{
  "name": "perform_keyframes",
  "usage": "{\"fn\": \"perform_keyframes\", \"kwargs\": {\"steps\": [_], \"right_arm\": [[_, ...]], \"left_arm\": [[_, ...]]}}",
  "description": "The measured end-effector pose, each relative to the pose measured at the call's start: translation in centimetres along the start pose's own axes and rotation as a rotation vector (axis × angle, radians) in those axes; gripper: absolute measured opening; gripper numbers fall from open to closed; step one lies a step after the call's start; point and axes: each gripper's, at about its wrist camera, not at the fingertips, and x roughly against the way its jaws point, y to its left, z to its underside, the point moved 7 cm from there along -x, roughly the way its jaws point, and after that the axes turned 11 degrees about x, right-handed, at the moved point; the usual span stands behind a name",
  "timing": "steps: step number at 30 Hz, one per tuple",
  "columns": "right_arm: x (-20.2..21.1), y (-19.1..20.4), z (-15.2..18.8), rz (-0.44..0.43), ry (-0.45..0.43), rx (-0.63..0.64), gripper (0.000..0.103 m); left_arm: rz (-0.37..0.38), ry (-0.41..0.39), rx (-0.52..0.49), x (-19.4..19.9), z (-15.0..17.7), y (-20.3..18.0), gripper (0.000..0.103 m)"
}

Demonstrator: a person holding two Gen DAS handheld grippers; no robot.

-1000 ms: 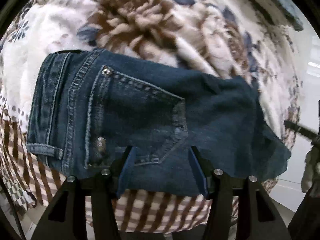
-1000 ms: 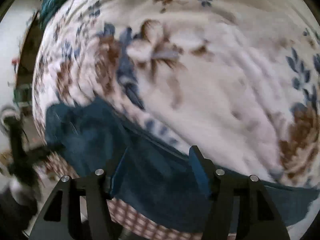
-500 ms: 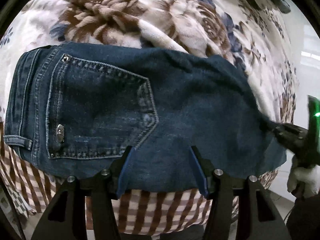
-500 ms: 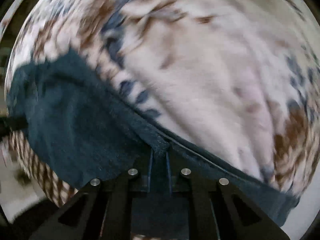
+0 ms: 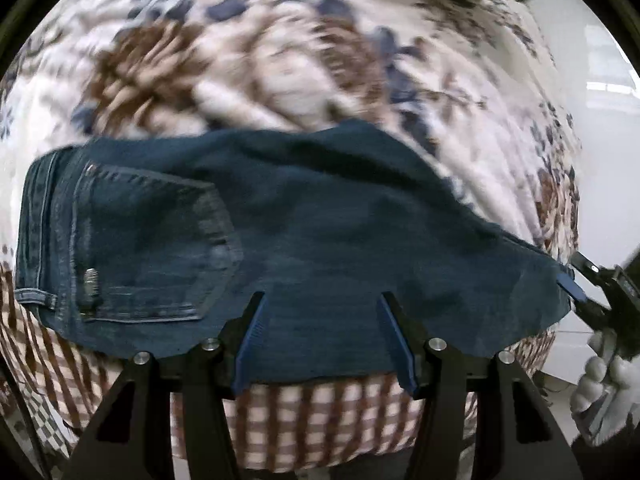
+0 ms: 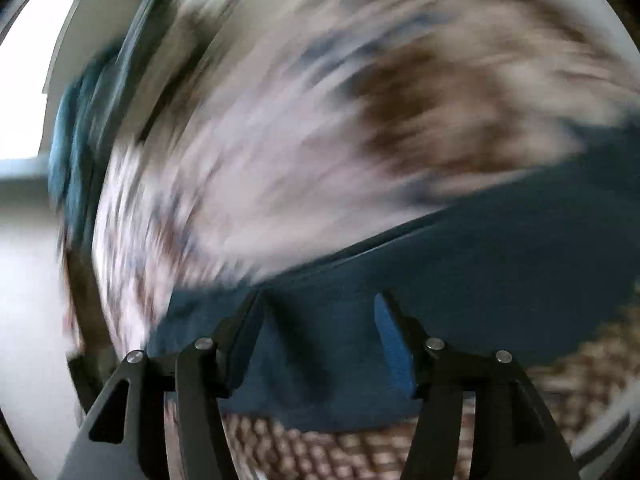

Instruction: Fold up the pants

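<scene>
- Left wrist view: the folded pants [image 5: 304, 240], dark denim with the back pocket [image 5: 156, 240] up, lay across the near edge of a bed, on a flowered blanket [image 5: 260, 56] with a checked sheet [image 5: 320, 420] hanging below
- The left gripper [image 5: 322, 336] hovered over the near hem with its jaws spread; the cloth showed between them, but the pads did not look pressed on it
- At the right edge of this view the right gripper [image 5: 576, 280] sat at the far corner of the denim, a gloved hand [image 5: 604, 384] holding it; its jaws looked parted there, though the corner was small and partly cut off
- Right wrist view: heavily smeared, so detail was poor; the right gripper [image 6: 320, 328] showed its jaws spread after just opening, with blue denim [image 6: 460, 280] lying between and below them and nothing clearly pinched
- The blanket [image 6: 280, 140] filled the top of this view and the checked sheet [image 6: 340, 448] the bottom
- Judged risk: the fold sat right at the bed's edge, so a careless drag could pull it over and undo it
- Judged risk: with the right corner let go, the top layer could spring or slide out of line with the layer beneath
- Judged risk: a fast sweep could snag the denim on a pad and wrinkle the fold
</scene>
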Motion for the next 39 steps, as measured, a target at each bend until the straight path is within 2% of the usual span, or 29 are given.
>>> {"fn": "perform_keyframes", "kwargs": {"steps": [1, 3, 4, 5, 7, 8, 11, 12, 13, 14, 15, 17, 20, 22, 24, 25, 27, 30, 35, 39], "right_arm": [[2.0, -3.0, -0.4, 0.055, -0.056, -0.055, 0.06], [6.5, -10.5, -0.9, 0.204, -0.169, -0.173, 0.061], [8.6, -14.9, -0.9, 0.282, -0.204, -0.242, 0.061], [9.6, -17.5, -0.9, 0.316, -0.218, -0.285, 0.061], [11.3, -24.0, -1.7, 0.307, -0.25, -0.388, 0.061], [11.1, -25.9, -1.4, 0.292, -0.239, -0.404, 0.061], [9.9, -28.9, -2.6, 0.283, -0.179, -0.38, 0.061], [8.8, -29.7, -2.9, 0.297, -0.107, -0.348, 0.059], [7.1, -29.5, -2.0, 0.313, -0.059, -0.34, 0.052], [5.9, -29.7, -1.7, 0.321, 0.001, -0.325, 0.027], [5.4, -29.5, -1.6, 0.32, 0.024, -0.306, 0.023], [5.5, -29.0, -1.9, 0.351, 0.01, -0.245, 0.016], [7.5, -28.3, -2.6, 0.374, -0.06, -0.206, 0.014], [9.1, -28.5, -2.8, 0.389, -0.105, -0.232, 0.012], [10.4, -29.7, -2.7, 0.453, -0.126, -0.249, 0.011], [10.0, -30.0, -2.4, 0.464, -0.115, -0.25, 0.011], [7.8, -30.7, -1.8, 0.441, 0.012, -0.239, 0.011], [8.1, -30.0, -2.6, 0.476, 0.027, -0.157, 0.012], [11.7, -27.5, -4.2, 0.477, -0.106, -0.1, 0.01], [13.1, -26.3, -4.9, 0.493, -0.145, -0.08, 0.01]], "left_arm": [[-0.004, -0.024, -0.004, 0.0, 0.0, -0.9, 0.066], [-0.028, -0.101, -0.015, -0.2, -0.1, -3.5, 0.081], [-0.036, -0.131, -0.015, -0.6, -0.1, -4.9, 0.086], [-0.037, -0.143, -0.013, -1.1, -0.2, -5.9, 0.089], [-0.052, -0.158, 0.004, -2.3, -0.2, -7.9, 0.092], [-0.051, -0.166, 0.012, -3.0, -0.1, -9.0, 0.092], [-0.064, -0.175, 0.038, -4.7, 0.6, -12.0, 0.093], [-0.07, -0.174, 0.042, -5.3, 0.9, -12.9, 0.093], [-0.071, -0.164, 0.039, -5.7, 1.3, -13.6, 0.093], [-0.069, -0.149, 0.035, -6.1, 1.6, -14.2, 0.093], [-0.067, -0.132, 0.028, -6.6, 2.0, -14.9, 0.093], [-0.087, -0.127, 0.01, -6.9, 2.6, -15.5, 0.093], [-0.115, -0.135, -0.004, -6.8, 3.2, -15.7, 0.093], [-0.124, -0.142, 0.01, -6.7, 3.3, -15.5, 0.093], [-0.125, -0.159, 0.038, -6.2, 3.1, -14.8, 0.093], [-0.125, -0.164, 0.051, -6.1, 3.1, -14.5, 0.093], [-0.121, -0.174, 0.082, -5.8, 3.0, -13.7, 0.093], [-0.12, -0.181, 0.12, -5.7, 2.9, -12.2, 0.093], [-0.104, -0.174, 0.191, -5.7, 2.6, -9.6, 0.093], [-0.095, -0.17, 0.209, -5.8, 2.7, -8.8, 0.093]]}}
